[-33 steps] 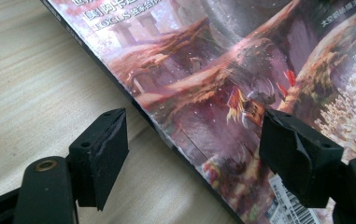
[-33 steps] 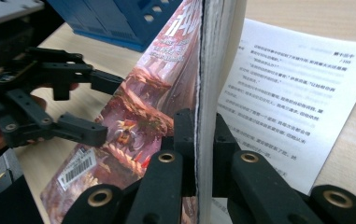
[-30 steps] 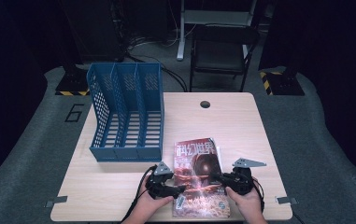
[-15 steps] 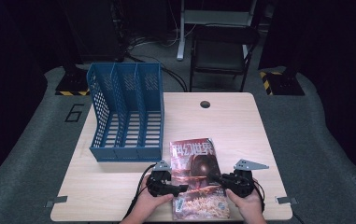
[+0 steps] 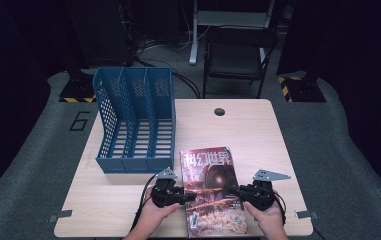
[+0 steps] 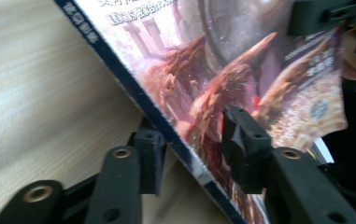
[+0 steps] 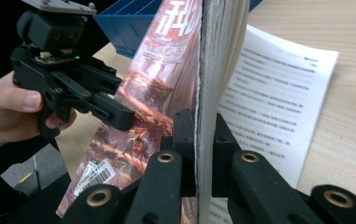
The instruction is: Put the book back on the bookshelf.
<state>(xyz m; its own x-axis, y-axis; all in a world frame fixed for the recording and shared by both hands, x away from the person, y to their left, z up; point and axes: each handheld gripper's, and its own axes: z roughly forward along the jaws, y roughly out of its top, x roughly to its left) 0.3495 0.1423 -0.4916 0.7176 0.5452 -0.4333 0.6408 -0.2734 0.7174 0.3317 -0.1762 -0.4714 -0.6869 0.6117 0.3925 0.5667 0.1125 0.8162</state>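
**Glossy magazine gripped at both edges, file rack waiting**

Glossy red cover art marks the magazine [image 5: 212, 192], which lies near the front edge of the pale wooden tabletop [image 5: 258, 130], just to the right of the blue file rack [image 5: 135, 120] and apart from it. The right hand-held gripper [image 5: 234, 190] is clamped tight on the magazine's right edge; in the right gripper view the jaws pinch the cover and a thick stack of pages [image 7: 213, 70], lifting them upright while a printed inner page [image 7: 278, 93] lies flat on the wood. The left hand-held gripper [image 5: 188, 197] sits at the spine side, and its jaws have just been closing, with the dark blue spine [image 6: 166, 130] between them: one pad under the raised edge, the other over the cover. The left gripper view leaves a gap beside the spine, so I read those jaws as narrowed around the edge but not yet pressing on it.

The step in hand looks like securing a two-sided hold on the magazine before it is carried. The next move likely calls for the left jaws to finish pinching the spine, then for both hands to raise the magazine together, turn it on edge and steer it toward one of the rack's three slots. The loose lower pages may sag or fan out unless they are gathered in the grip.
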